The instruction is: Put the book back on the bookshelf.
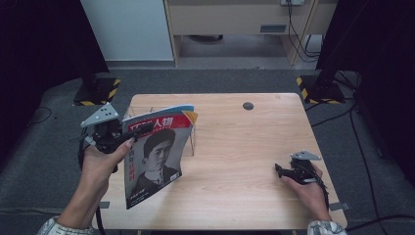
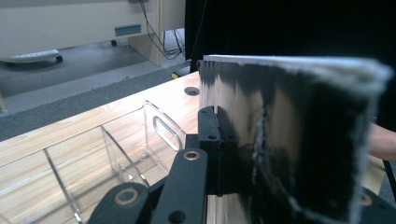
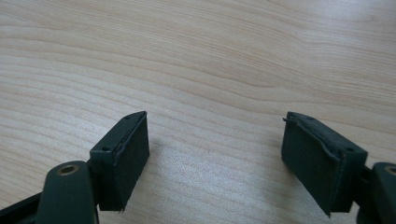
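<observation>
Magazine [image 1: 154,156] hangs above the left part of the wooden table [image 1: 235,147], held up by the left gripper [image 1: 128,135], whose jaws are closed on its upper left edge. The cover faces the high camera and shows a dark portrait under a red band with white characters; the magazine is tilted, with its lower corner close to the front edge of the table. In the left gripper view the magazine [image 2: 289,140] stands very near the camera as a dark, blurred sheet with a pale top edge, and one black jaw presses against its left side; the second jaw is hidden behind the paper.

Behind the magazine there is a clear plastic holder [image 1: 161,120] with upright dividers, standing on the table. In the left gripper view the holder [image 2: 116,154] is to the left of the jaws and below them, and its compartments look empty.

The right gripper [image 1: 281,171] rests low on the right part of the table, well apart from the magazine, with the person's hand around it. In the right gripper view its jaws are spread wide over bare wood [image 3: 210,70], with nothing between them.

A small dark hole [image 1: 248,105] is in the table near its far edge.
</observation>
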{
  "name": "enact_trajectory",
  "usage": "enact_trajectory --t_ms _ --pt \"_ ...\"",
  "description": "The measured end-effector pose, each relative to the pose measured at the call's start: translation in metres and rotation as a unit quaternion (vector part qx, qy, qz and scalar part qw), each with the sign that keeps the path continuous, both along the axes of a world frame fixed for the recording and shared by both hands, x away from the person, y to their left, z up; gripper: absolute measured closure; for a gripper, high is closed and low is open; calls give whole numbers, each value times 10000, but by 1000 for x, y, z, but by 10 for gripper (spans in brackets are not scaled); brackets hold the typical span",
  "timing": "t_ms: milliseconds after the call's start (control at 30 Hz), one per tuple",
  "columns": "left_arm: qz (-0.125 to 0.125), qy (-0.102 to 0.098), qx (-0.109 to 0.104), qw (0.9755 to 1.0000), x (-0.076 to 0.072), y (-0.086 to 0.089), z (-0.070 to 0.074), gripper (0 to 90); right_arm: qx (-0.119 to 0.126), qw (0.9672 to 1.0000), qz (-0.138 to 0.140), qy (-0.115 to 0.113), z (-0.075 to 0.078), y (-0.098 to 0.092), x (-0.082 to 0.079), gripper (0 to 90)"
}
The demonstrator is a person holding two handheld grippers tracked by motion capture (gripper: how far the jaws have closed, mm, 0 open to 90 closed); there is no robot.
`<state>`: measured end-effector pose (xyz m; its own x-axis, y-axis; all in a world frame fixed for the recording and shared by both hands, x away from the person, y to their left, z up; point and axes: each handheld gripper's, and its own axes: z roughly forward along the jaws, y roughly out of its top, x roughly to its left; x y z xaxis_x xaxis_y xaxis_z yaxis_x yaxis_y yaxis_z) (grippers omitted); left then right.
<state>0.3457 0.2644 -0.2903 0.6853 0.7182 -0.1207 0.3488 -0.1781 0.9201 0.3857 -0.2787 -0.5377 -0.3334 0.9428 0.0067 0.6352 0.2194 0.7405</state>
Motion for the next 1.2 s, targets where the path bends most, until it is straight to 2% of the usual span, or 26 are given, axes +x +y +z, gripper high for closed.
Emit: enact_trajectory --t_ms 567,1200 --pt "162 44 -42 9998 4 17 -2 867 1 10000 0 8 0 0 0 234" --pt "313 61 -8 9995 1 36 -5 866 1 10000 30 25 0 0 -1 234"
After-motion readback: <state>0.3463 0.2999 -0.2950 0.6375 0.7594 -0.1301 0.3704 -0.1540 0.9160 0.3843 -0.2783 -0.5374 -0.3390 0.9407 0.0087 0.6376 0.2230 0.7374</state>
